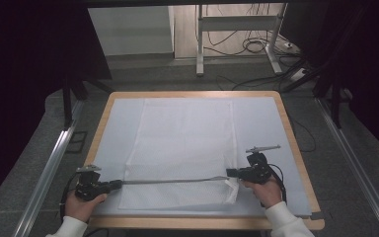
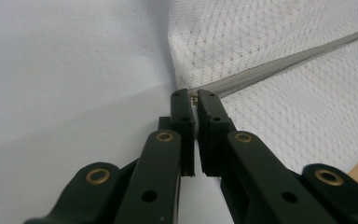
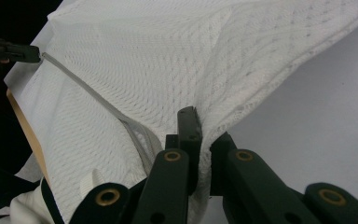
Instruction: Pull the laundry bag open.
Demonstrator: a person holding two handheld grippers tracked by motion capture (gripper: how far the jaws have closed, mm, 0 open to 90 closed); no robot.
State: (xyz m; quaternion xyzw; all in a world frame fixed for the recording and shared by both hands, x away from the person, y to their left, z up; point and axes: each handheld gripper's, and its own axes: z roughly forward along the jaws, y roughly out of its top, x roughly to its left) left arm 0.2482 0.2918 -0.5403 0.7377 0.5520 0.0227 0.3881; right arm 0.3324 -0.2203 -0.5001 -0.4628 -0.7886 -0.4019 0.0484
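From the high view, you have a white mesh bag (image 1: 182, 148) lying flat on the pale sheet (image 1: 261, 128) that covers the wooden table (image 1: 296, 148). A grey zipper strip (image 1: 172, 181) runs across the near part of the bag, from left to right. Your left gripper (image 1: 114, 185) is at the left end of that strip, and your right gripper (image 1: 228, 173) is at the right end, where the cloth lifts up a little. In the left gripper view, the left gripper (image 2: 195, 99) is pinched tight on the very end of the zipper strip (image 2: 279, 63), with hardly any gap between the jaws. In the right gripper view, the right gripper (image 3: 205, 126) is squeezed on a fold of the mesh bag (image 3: 168, 60) beside the zipper strip (image 3: 93, 95), and the cloth bunches up there. I think you have both ends held now and the strip pulled straight. What looks left is sliding the zipper along, though I cannot tell from here if it is open or closed.
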